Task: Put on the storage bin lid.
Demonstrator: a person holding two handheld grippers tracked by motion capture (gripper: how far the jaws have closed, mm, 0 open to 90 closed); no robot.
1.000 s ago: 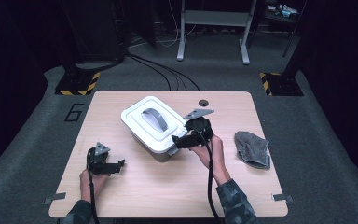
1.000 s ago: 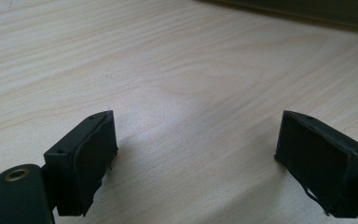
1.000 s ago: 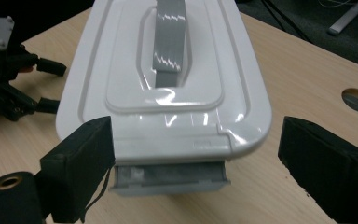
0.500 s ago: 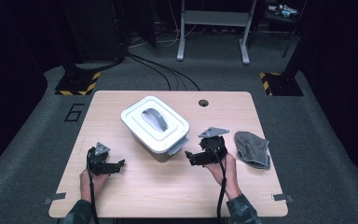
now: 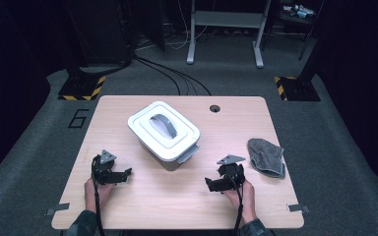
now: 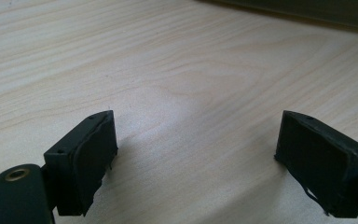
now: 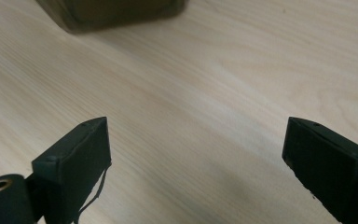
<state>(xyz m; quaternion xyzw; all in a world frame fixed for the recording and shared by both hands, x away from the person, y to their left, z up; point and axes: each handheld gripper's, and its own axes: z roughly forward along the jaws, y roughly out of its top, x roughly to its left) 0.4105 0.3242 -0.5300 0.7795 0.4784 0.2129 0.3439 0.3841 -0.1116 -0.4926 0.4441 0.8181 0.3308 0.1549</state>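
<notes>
Since the earlier frame, my right gripper (image 5: pixel 215 184) has drawn back from the box (image 5: pixel 164 133) toward the near table edge; the left gripper (image 5: pixel 123 174) has kept its place. Left of the box and nearer me, the left gripper rests on the table (image 5: pixel 236 118), jaws spread wide with bare wood grain between them. The box sits at the centre: white moulded plastic, rounded corners, a grey arched handle (image 5: pixel 163 124) on the closed lid and a grey latch (image 5: pixel 187 154) on the corner facing me, presumably placed for reach by both hands. Right of the box and nearer me, the right gripper lies with jaws wide, gripping nothing. Further right of the box lies a grey cloth (image 5: pixel 267 156), soft and crumpled, untouched.
</notes>
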